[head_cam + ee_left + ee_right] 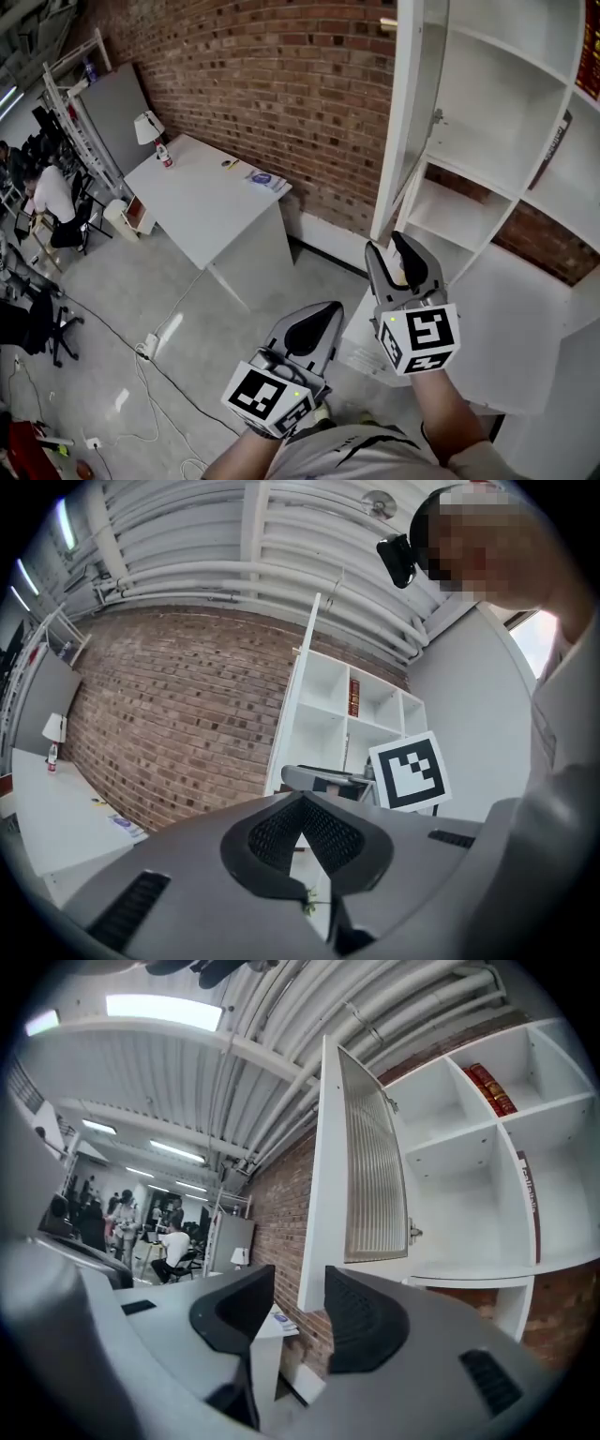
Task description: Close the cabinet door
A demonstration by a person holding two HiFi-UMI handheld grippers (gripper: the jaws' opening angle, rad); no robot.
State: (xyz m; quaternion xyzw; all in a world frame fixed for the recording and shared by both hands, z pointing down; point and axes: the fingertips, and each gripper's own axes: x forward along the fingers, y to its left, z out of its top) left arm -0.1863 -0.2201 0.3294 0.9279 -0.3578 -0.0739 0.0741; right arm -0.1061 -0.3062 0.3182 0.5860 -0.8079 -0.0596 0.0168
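— While the cabinet door (398, 122) stands open, where is it, and which way does it face?

— Hinged on the left upright of the white cabinet (497, 112), swung out roughly square to the shelves. Long axis vertical. Free edge points toward the person. Inner face with the ribbed insert (370, 1162) looks right, across the shelves. Plain outer face looks toward the brick wall (253, 84).

— Handling?

— My judgement: a stiff, fairly light painted panel that should swing freely on its hinges. Paint looks smooth, so likely slippery under the pads. The insert may be glass, so treat it as fragile.

— Where to take hold?

— On the solid white frame near the free edge, either pinching that edge or pushing flat on the outer face. Keep off the insert. Farther from the hinge means less effort.

— Tools?

— Right gripper (387, 248): jaws apart at a moderate gap, nothing between them. Its own view shows the door edge beyond the jaws, near but apart. Left gripper (323, 319): jaws closed together, empty, lower and to the left, well back from the door.
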